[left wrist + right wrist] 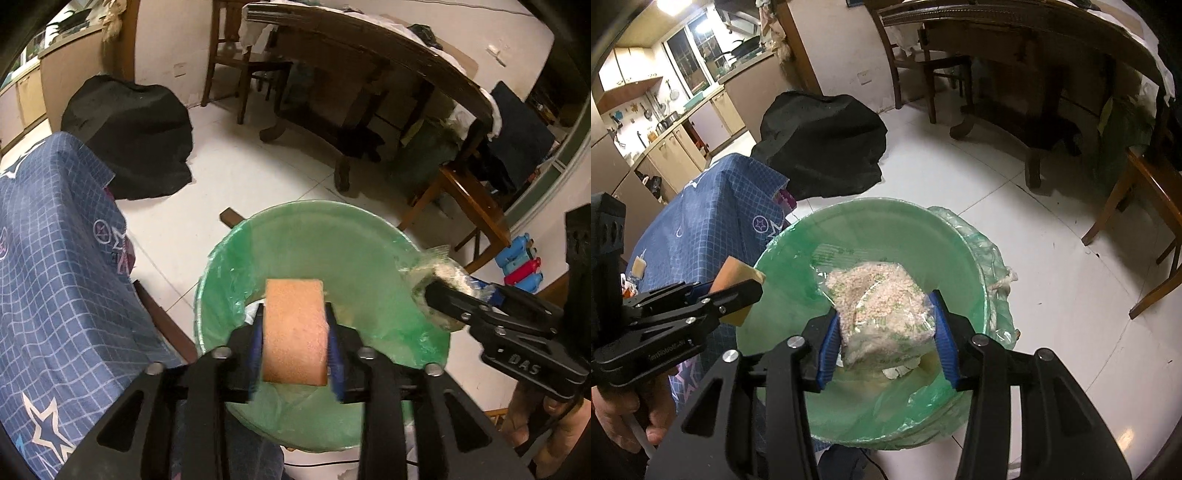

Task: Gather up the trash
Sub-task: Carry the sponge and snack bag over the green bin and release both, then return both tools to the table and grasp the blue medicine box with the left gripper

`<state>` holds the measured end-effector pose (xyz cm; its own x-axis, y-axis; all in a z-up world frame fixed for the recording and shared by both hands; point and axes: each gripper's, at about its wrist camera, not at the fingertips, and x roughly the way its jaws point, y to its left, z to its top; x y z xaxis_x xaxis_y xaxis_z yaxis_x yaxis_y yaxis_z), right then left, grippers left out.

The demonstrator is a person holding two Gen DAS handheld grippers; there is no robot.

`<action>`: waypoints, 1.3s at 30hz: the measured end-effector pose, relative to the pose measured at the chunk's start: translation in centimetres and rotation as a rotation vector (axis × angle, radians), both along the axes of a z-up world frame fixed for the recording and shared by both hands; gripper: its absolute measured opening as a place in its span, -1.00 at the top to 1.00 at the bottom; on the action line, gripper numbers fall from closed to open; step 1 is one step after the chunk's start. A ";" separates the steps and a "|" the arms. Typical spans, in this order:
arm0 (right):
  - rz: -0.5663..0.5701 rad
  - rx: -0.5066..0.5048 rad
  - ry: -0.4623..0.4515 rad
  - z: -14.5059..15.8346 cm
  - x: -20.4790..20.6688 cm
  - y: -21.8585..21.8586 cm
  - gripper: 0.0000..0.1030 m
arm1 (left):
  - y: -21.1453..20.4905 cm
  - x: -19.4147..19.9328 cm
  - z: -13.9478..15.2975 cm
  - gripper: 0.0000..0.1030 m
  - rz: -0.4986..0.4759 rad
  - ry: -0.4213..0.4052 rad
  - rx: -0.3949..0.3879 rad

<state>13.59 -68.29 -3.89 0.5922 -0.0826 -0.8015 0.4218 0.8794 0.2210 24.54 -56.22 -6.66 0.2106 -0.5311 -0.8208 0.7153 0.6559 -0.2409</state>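
A round bin lined with a green plastic bag (236, 273) stands on the floor below both grippers; it also shows in the right wrist view (783, 332). My left gripper (294, 345) is shut on an orange sponge block (293, 328) and holds it over the bin's opening. The sponge (738, 275) and left gripper also show at the left of the right wrist view. My right gripper (888, 338) is shut on a clear plastic bag of pale crumbly stuff (882, 314) over the bin. That bag (439, 280) shows at the bin's right rim in the left wrist view.
A table with a blue grid-pattern cloth (55, 277) stands left of the bin. A black covered mound (129, 133) sits on the white tiled floor behind. A dark wooden table (369, 44) and chairs (469, 206) stand beyond. Colourful toys (521, 264) lie at the right.
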 end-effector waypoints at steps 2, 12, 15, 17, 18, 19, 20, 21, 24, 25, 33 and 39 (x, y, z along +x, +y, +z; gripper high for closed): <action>-0.004 0.000 -0.006 -0.1 -0.2 -0.3 0.06 | 0.2 0.0 0.2 -0.15 0.004 -0.010 -0.001; -0.011 -0.026 -0.053 1.5 -1.6 0.4 0.00 | 1.3 -0.7 1.6 -0.29 0.007 -0.038 -0.011; -0.003 -0.062 -0.086 2.8 -2.4 1.4 -0.05 | 2.4 -1.3 2.4 -0.29 0.007 -0.052 -0.020; 0.006 -0.080 -0.126 3.9 -3.2 2.3 -0.11 | 3.6 -1.8 2.9 -0.29 0.009 -0.066 -0.027; 0.009 -0.087 -0.145 4.4 -3.5 2.9 -0.14 | 4.7 -2.1 3.4 -0.29 0.009 -0.079 -0.033; 0.016 -0.095 -0.177 5.1 -4.1 3.7 -0.18 | 5.7 -2.3 3.8 -0.29 0.011 -0.089 -0.039; 0.021 -0.100 -0.195 5.5 -4.4 4.1 -0.20 | 6.7 -2.6 4.2 -0.30 0.013 -0.098 -0.043; 0.033 -0.109 -0.230 6.2 -5.0 5.2 -0.22 | 8.0 -2.8 4.7 -0.30 0.018 -0.111 -0.047; 0.080 -0.121 -0.292 7.3 -5.8 8.2 -0.26 | 13.6 -3.3 6.0 -0.30 0.055 -0.157 -0.067; 0.093 -0.116 -0.305 7.4 -5.9 8.9 -0.28 | 15.9 -3.4 6.4 -0.30 0.074 -0.168 -0.074; 0.255 -0.013 -0.311 4.9 -3.9 16.5 -0.38 | 36.1 -2.8 8.2 -0.36 0.381 -0.234 -0.119; 0.372 0.020 -0.271 3.4 -1.5 22.3 -0.40 | 51.6 -0.4 6.5 -0.36 0.677 -0.176 -0.111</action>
<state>12.09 -46.00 -0.48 0.7674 0.1893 -0.6126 0.0028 0.9544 0.2984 24.12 -4.66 -0.13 0.6487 -0.3151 -0.6928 0.1937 0.9487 -0.2500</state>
